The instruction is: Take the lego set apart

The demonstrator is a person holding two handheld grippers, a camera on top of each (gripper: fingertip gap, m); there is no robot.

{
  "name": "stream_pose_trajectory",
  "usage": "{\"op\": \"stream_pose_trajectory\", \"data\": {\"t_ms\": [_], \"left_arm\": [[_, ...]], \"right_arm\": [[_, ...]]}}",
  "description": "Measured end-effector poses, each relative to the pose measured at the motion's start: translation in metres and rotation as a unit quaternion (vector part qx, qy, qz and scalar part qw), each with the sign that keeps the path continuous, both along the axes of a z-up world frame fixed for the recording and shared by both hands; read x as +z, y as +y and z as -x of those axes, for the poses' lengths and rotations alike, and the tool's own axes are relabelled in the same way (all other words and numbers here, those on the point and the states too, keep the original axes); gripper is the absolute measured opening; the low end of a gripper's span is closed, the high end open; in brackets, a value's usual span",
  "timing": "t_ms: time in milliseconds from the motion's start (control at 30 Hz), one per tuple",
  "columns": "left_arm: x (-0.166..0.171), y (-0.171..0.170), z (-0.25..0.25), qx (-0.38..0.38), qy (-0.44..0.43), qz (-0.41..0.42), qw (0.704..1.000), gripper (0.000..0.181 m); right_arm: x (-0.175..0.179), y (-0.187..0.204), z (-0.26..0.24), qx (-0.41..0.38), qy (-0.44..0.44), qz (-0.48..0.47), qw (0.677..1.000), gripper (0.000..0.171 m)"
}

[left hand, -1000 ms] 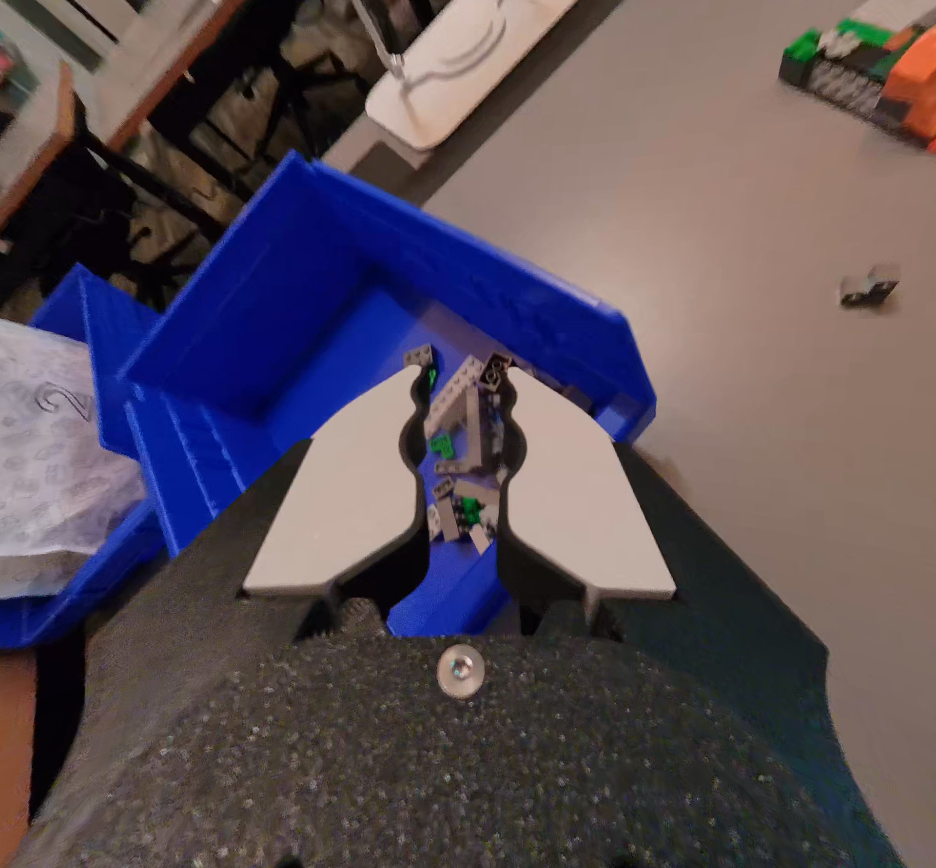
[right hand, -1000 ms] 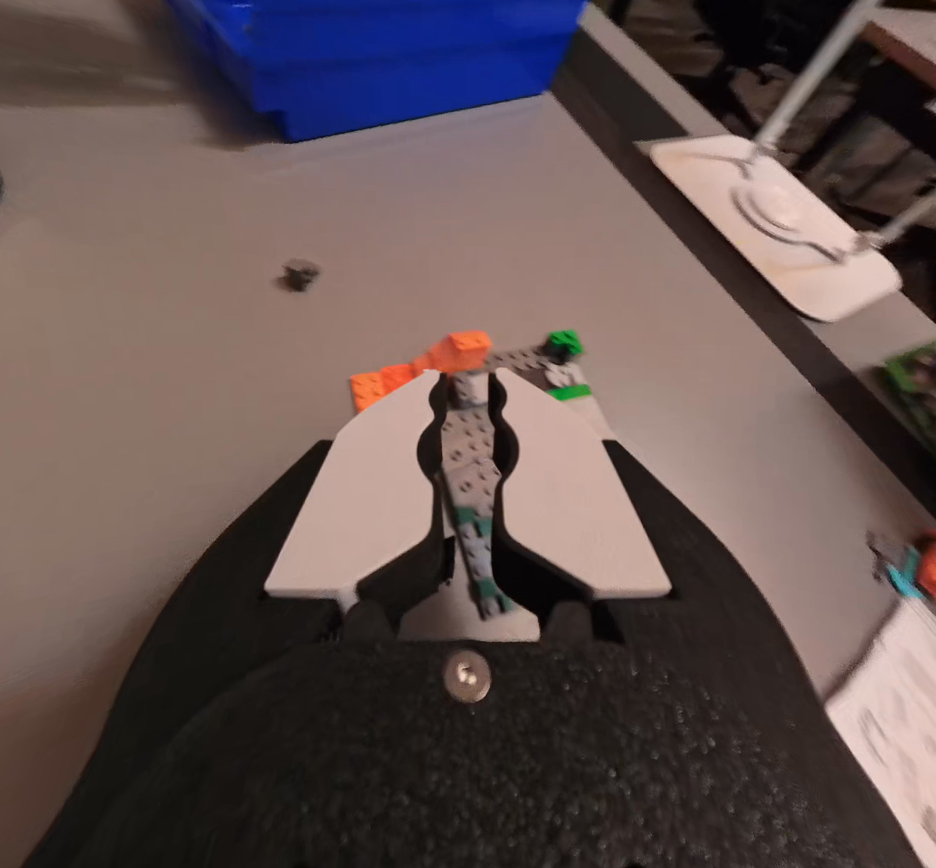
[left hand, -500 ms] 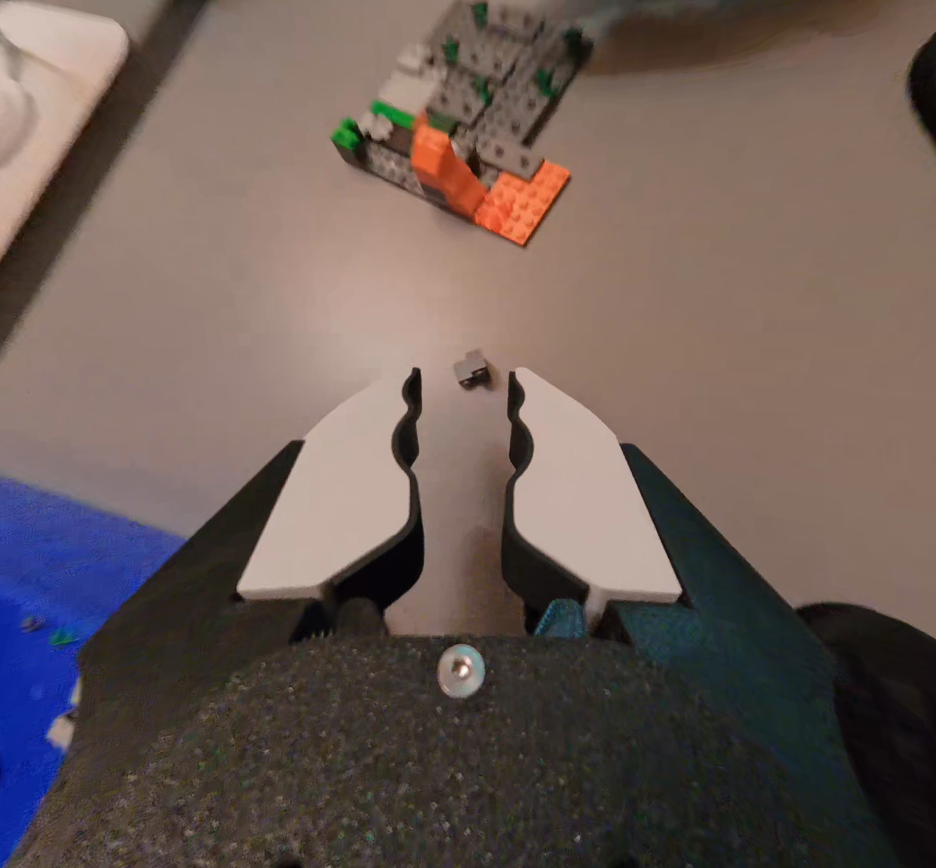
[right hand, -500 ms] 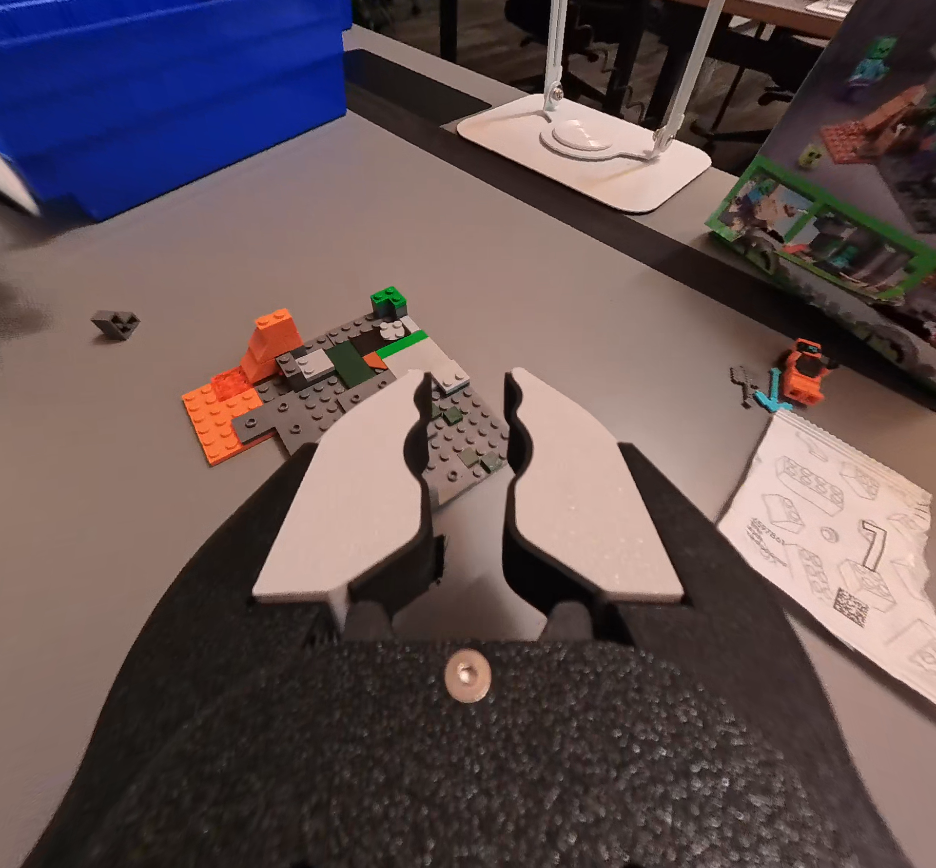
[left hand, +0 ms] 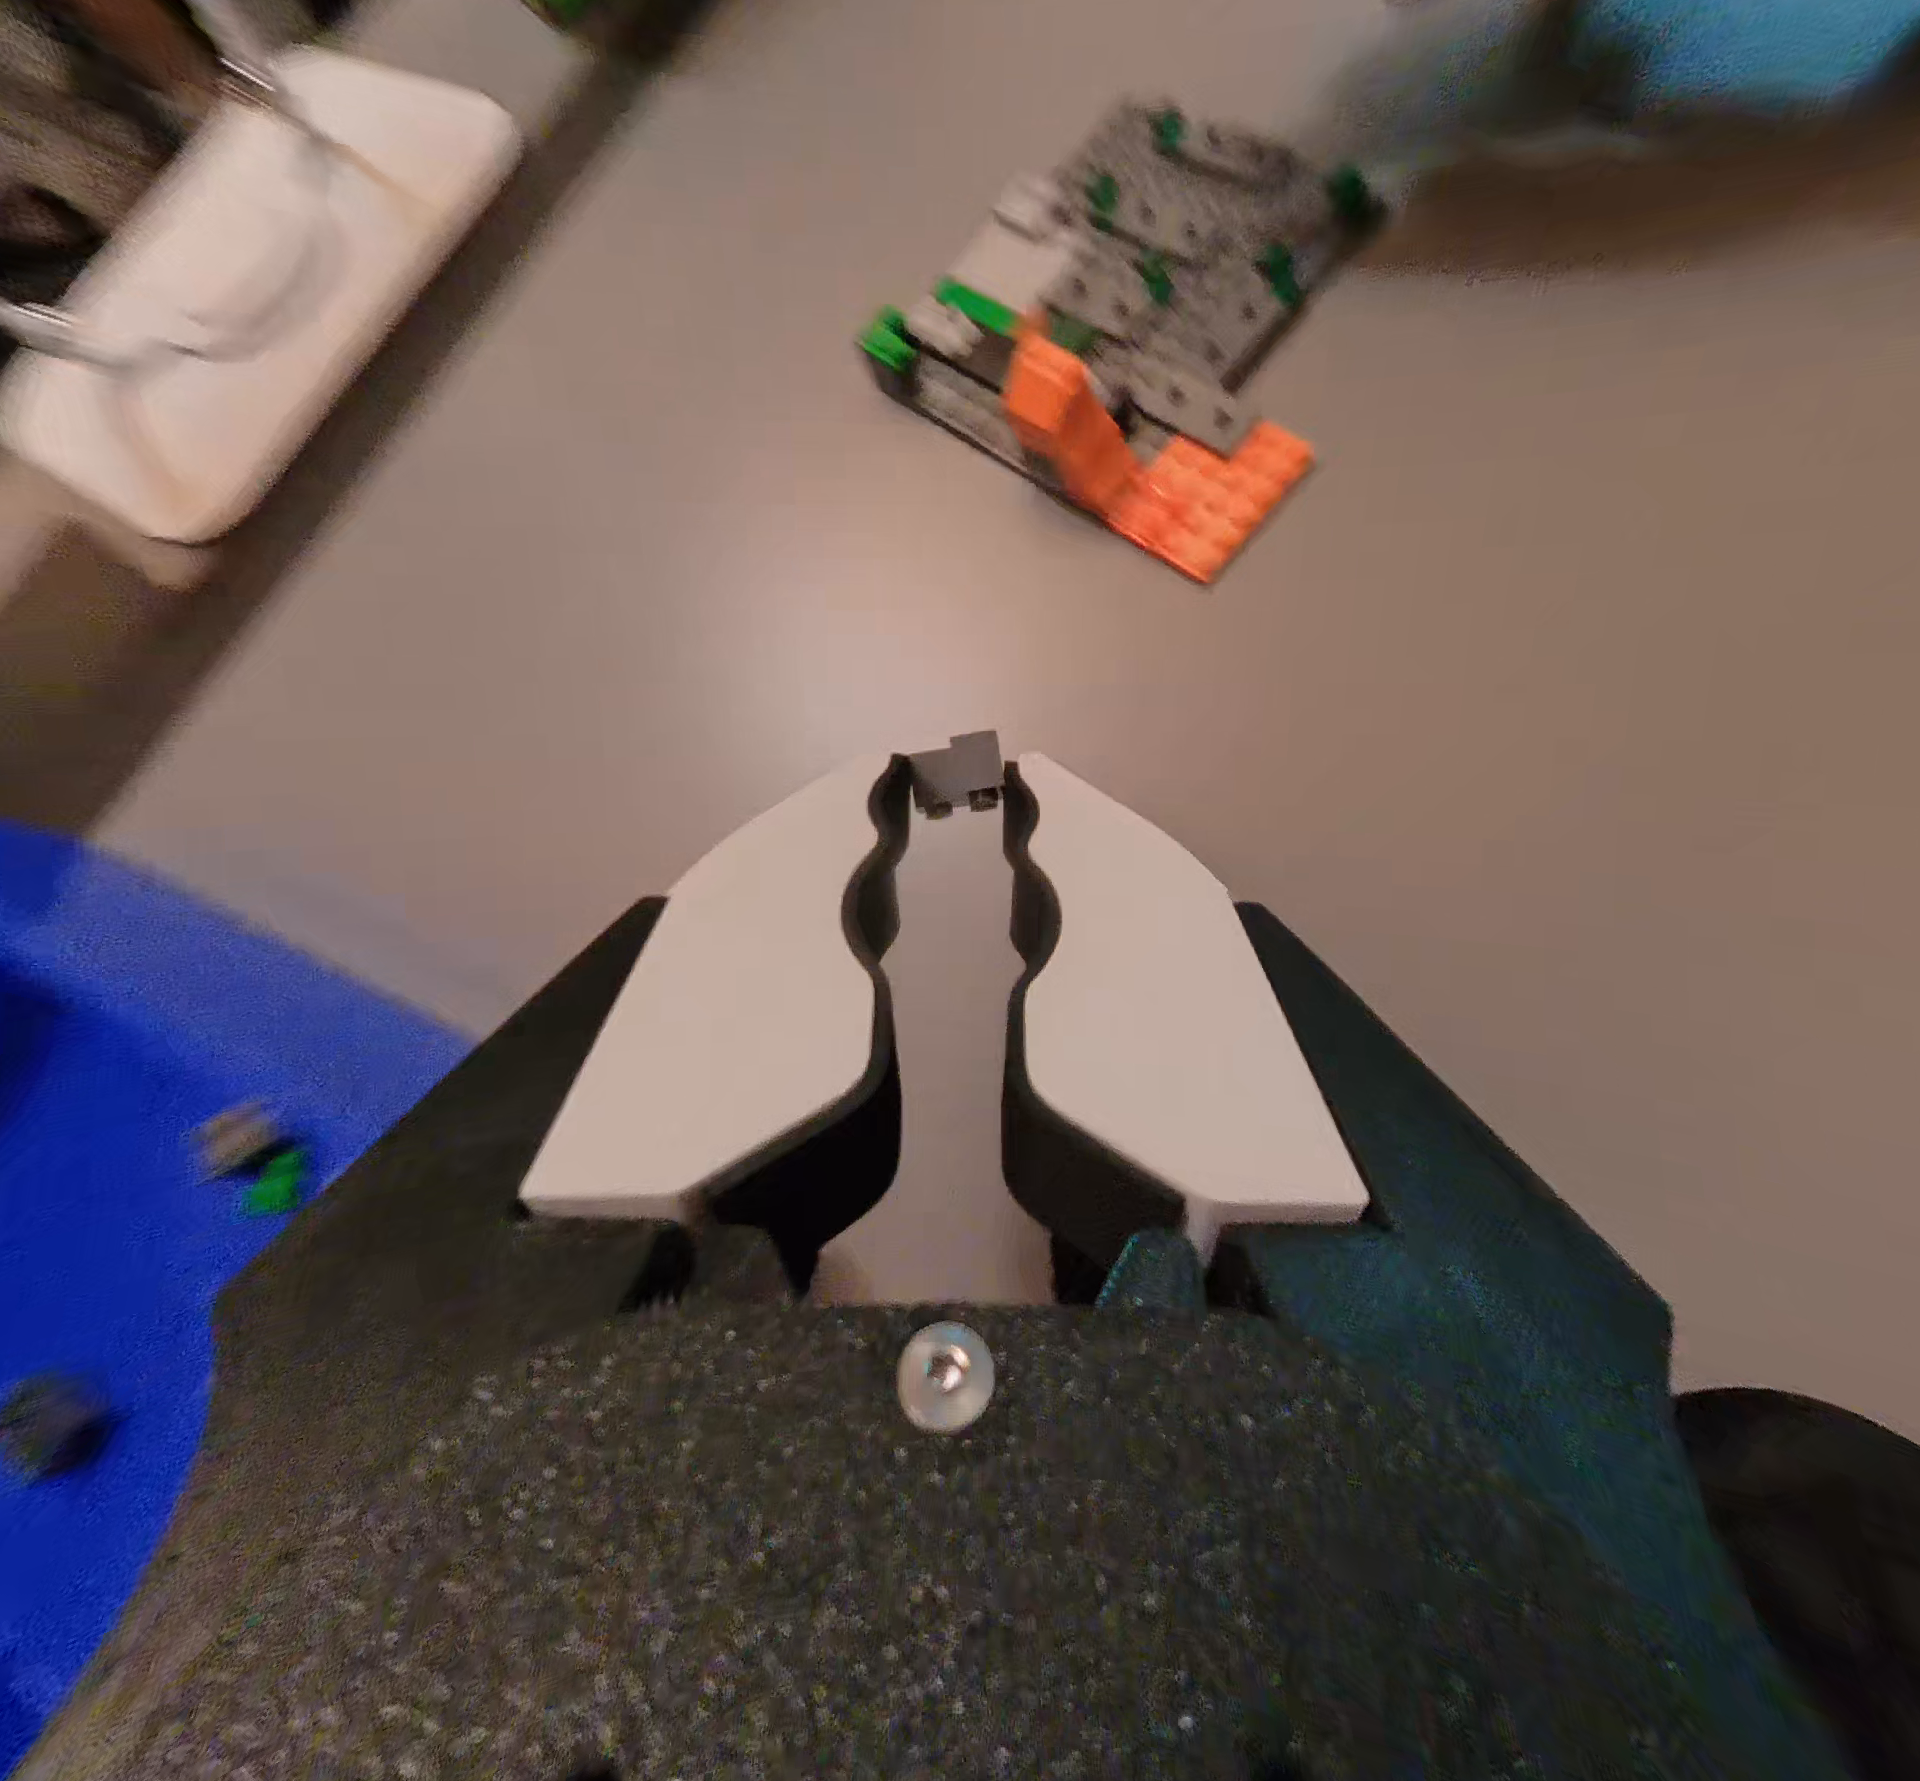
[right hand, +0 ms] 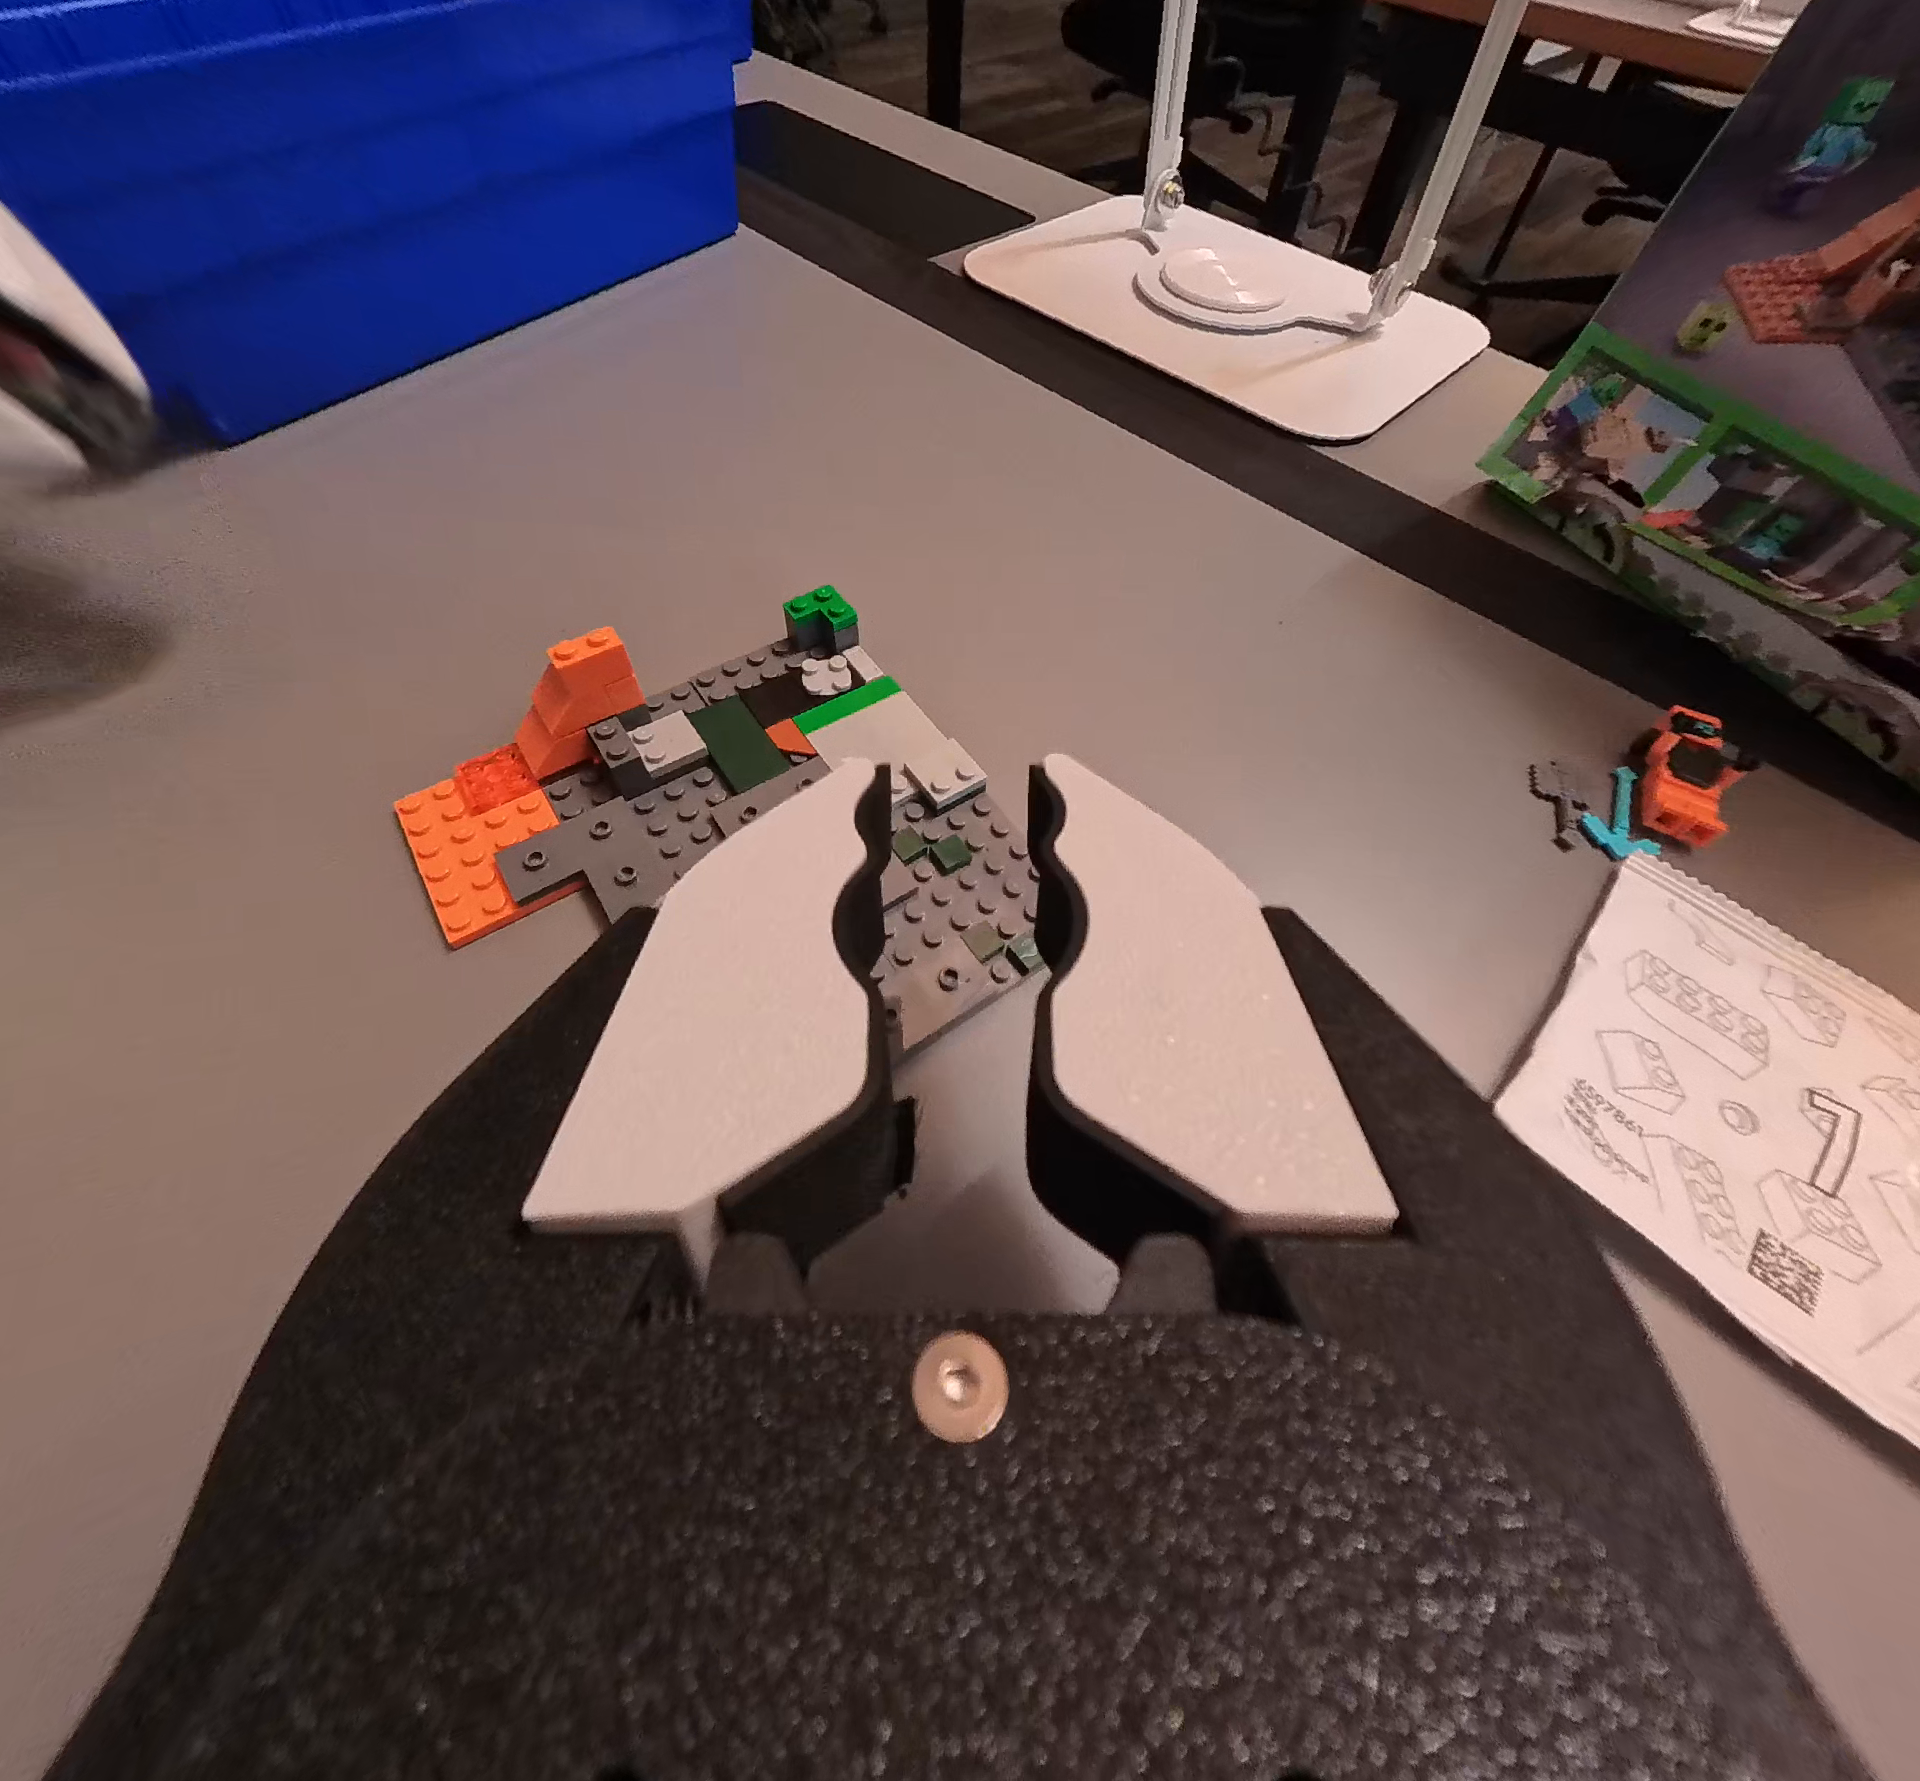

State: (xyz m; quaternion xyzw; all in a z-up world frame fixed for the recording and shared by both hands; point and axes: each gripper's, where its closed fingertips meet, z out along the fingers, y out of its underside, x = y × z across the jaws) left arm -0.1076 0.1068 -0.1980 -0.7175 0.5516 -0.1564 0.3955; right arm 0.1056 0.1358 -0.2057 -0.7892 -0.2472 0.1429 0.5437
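The lego set (left hand: 1132,349) is a flat grey build with an orange slope, an orange corner plate and green bits, lying on the grey table (left hand: 623,692). It also shows in the right wrist view (right hand: 675,775). My left gripper (left hand: 958,775) is closed on a small dark grey piece (left hand: 961,773) at its fingertips, well short of the set. My right gripper (right hand: 956,775) is open and empty, held over the near grey corner of the set. The left gripper shows as a blur at the left edge of the right wrist view (right hand: 52,401).
Blue bins (right hand: 364,121) stand at the back left; one holds loose pieces (left hand: 104,1160). A white lamp base (right hand: 1226,318), the set's box (right hand: 1745,401), a small orange figure (right hand: 1683,775) and a printed bag (right hand: 1745,1108) lie to the right. The tips of one gripper are about 20 cm away from the tips of the other.
My left gripper swung from the blue bin to the table, reached the loose dark grey piece and closed on it. My right gripper let go of the set and pulled back above it.
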Motion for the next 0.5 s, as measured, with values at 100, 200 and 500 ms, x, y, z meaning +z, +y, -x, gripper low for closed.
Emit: {"op": "stream_pose_trajectory", "data": {"t_ms": [100, 200, 500], "left_arm": [[0.05, 0.027, 0.037, 0.075, -0.046, -0.069, 0.994, 0.017], [0.073, 0.057, 0.087, 0.171, -0.065, -0.108, 0.977, 0.017], [0.012, 0.083, 0.149, 0.254, -0.003, -0.009, 0.967, 0.018]], "right_arm": [[-0.002, 0.0, 0.002, 0.003, 0.006, 0.005, 1.0, 0.024], [-0.005, 0.0, 0.005, 0.008, 0.011, 0.012, 1.0, 0.024], [-0.011, -0.006, 0.028, 0.046, 0.001, 0.022, 0.999, 0.022]]}}
